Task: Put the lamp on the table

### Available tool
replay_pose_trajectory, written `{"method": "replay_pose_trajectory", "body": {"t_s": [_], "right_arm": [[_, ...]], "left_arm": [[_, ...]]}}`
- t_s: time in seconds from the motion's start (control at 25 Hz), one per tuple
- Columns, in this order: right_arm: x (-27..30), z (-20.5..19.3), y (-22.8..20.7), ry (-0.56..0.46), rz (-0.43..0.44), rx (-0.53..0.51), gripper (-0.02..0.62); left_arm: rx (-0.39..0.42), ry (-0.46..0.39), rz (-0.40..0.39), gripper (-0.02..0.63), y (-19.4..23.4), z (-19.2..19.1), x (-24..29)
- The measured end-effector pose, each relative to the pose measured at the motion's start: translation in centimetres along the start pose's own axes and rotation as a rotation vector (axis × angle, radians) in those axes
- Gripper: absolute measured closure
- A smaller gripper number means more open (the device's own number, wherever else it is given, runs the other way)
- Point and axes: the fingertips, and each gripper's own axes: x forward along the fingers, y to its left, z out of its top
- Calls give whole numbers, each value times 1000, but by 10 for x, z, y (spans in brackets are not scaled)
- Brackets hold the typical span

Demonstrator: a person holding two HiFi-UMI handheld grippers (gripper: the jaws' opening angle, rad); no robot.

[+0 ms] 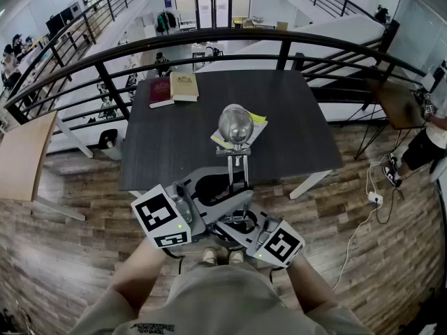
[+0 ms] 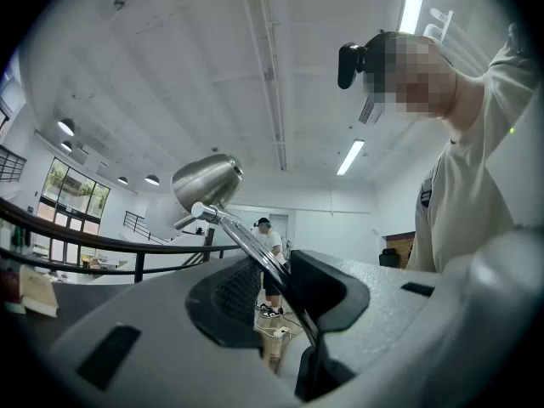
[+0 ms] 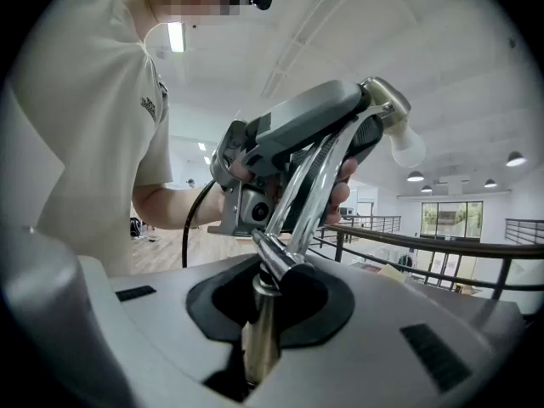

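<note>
Lamp (image 1: pixel 235 124) — dark table (image 1: pixel 174 142), wood-plank floor (image 1: pixel 77 257)

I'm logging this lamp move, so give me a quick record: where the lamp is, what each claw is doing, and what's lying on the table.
lamp: chrome, held up off the floor at the table's near side, not yet set down
left claw: shut on the lamp's slanted arm
right claw: shut on the lamp's lower stem
table: dark top, in front of a railing
books: two, side by side at the far left corner
papers: near the middle of the table
</note>
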Motion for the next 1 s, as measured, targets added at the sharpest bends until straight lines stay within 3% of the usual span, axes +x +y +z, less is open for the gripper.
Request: {"method": "replay_pose_trajectory", "body": {"t_s": [0.56,1.0], "right_arm": [[7,2,2,-23,11,42,548],[0,-1,-9,-31,3,6,547]], "left_arm": [[21,20,22,485,0,0,-2],[84,1,43,483,0,-1,9]]}}
